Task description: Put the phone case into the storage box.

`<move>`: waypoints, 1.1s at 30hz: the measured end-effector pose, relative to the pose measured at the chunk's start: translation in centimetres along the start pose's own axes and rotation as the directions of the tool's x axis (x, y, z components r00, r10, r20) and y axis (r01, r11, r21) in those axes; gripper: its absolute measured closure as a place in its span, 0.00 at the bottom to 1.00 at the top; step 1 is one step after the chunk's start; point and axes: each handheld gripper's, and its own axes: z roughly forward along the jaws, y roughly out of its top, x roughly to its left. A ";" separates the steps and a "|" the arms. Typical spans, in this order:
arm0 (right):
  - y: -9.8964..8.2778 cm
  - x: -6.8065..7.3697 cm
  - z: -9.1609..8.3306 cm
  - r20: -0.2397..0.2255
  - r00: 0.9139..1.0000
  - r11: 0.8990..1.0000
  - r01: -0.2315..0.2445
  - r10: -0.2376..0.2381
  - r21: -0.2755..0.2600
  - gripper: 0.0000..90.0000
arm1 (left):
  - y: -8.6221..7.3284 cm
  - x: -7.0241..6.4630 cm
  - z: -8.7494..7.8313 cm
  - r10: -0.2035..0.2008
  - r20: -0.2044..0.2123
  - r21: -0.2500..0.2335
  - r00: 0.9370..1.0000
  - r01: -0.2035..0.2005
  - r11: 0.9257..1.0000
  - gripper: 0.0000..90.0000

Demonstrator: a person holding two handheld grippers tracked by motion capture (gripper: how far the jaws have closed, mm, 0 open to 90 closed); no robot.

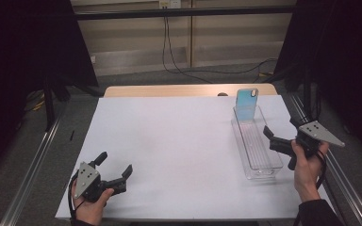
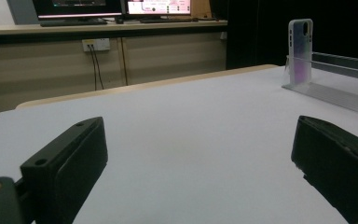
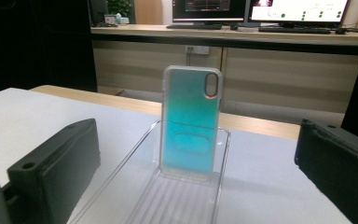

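High view: phone case [image 1: 247, 100] stands upright at far end of clear tray [image 1: 268, 165], 2 o'clock on table [image 1: 169, 136]. Right gripper [image 1: 277, 141] beside tray's right wall, jaws spread. Left gripper [image 1: 114, 167] at 7 o'clock, jaws spread, holding nothing.

Left gripper view: case [image 2: 300, 46] far off at 2 o'clock, leaning on tray end.

Right gripper view: case [image 3: 189, 122] dead ahead, sole content of tray [image 3: 223, 154]. Likely best approach: straight along tray, pinch case edges squarely, lift vertical.
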 end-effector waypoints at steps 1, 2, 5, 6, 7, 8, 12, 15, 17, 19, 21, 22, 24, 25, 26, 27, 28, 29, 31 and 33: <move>-0.1 0.1 -0.2 -0.003 1.000 1.000 0.001 -0.001 -0.002 0.00 | 0.0 0.1 0.0 -0.004 0.002 0.003 1.000 0.004 1.000 0.04; -0.2 0.2 -0.4 -0.011 1.000 1.000 0.005 -0.005 -0.002 0.00 | -0.1 0.1 0.0 0.005 0.000 0.006 1.000 -0.005 1.000 0.04; -0.4 0.3 -1.0 -0.011 1.000 1.000 0.014 -0.014 0.005 0.00 | -0.1 0.2 -0.1 -0.004 -0.001 0.004 1.000 0.004 1.000 0.04; -0.5 0.4 -1.2 -0.012 1.000 1.000 0.015 -0.015 0.005 0.00 | -0.1 0.2 -0.1 0.001 0.000 0.004 1.000 -0.001 1.000 0.04; -0.6 0.4 -1.4 -0.011 1.000 1.000 0.018 -0.017 0.005 0.00 | -0.1 0.2 -0.2 0.004 0.002 0.005 1.000 -0.004 1.000 0.04; -0.6 0.4 -1.6 -0.013 1.000 1.000 0.020 -0.020 0.005 0.00 | -0.2 0.1 -0.3 -0.004 0.006 0.003 1.000 0.004 1.000 0.04; -1.0 0.7 -2.3 -0.014 0.999 1.000 0.029 -0.029 0.008 0.00 | -0.1 0.2 -0.8 -0.004 -0.011 -0.003 1.000 0.004 1.000 0.04; -1.4 1.0 -2.8 -0.025 0.999 0.999 0.032 -0.031 0.016 0.00 | -0.2 0.3 -1.0 -0.009 -0.012 -0.005 1.000 0.009 1.000 0.04; -1.6 1.3 -3.3 -0.028 0.999 0.999 0.032 -0.032 0.010 0.00 | -0.2 0.3 -1.0 -0.014 -0.010 -0.004 1.000 0.014 1.000 0.04; -1.7 1.5 -3.8 -0.026 0.999 0.999 0.033 -0.033 0.012 0.00 | -0.2 0.2 -1.1 -0.014 -0.005 -0.005 1.000 0.014 1.000 0.04; -1.9 1.6 -4.2 -0.036 0.999 1.000 0.027 -0.027 0.010 0.00 | -0.2 0.0 -1.2 -0.007 -0.001 -0.004 1.000 0.007 1.000 0.04; -2.1 1.7 -4.4 -0.035 0.999 1.000 0.027 -0.027 0.009 0.00 | -0.2 0.0 -1.2 -0.009 0.003 -0.004 1.000 0.009 1.000 0.04; -2.3 1.8 -4.8 -0.034 0.999 1.000 0.030 -0.029 0.009 0.00 | -0.2 0.0 -1.3 -0.001 0.003 0.002 1.000 0.001 1.000 0.04; -2.5 1.9 -5.0 -0.038 0.999 0.999 0.030 -0.029 0.011 0.00 | -0.3 0.0 -1.3 -0.012 0.007 -0.001 1.000 0.012 1.000 0.04; -2.6 2.0 -5.2 -0.040 0.998 0.999 0.038 -0.037 0.013 0.00 | -0.4 0.1 -1.4 -0.008 0.004 0.002 1.000 0.008 1.000 0.04; -2.7 2.1 -5.3 -0.040 0.999 0.999 0.034 -0.033 0.017 0.00 | -0.4 0.1 -1.4 -0.014 0.004 -0.001 1.000 0.014 1.000 0.04; -2.9 2.1 -5.5 -0.039 0.999 0.999 0.037 -0.036 0.017 0.00 | -0.4 0.1 -1.5 -0.012 0.001 0.001 1.000 0.012 1.000 0.04; -3.0 2.1 -5.6 -0.040 0.999 0.999 0.036 -0.035 0.019 0.00 | -0.4 0.2 -1.6 -0.006 0.000 0.001 1.000 0.006 1.000 0.04; -3.3 2.1 -5.9 -0.047 0.999 0.999 0.029 -0.027 0.025 0.00 | -0.4 0.1 -1.7 -0.010 0.003 -0.002 1.000 0.010 1.000 0.04; -3.7 2.1 -6.2 -0.049 0.999 0.999 0.021 -0.019 0.041 0.00 | -0.5 0.0 -1.7 -0.006 0.012 0.004 1.000 0.006 1.000 0.04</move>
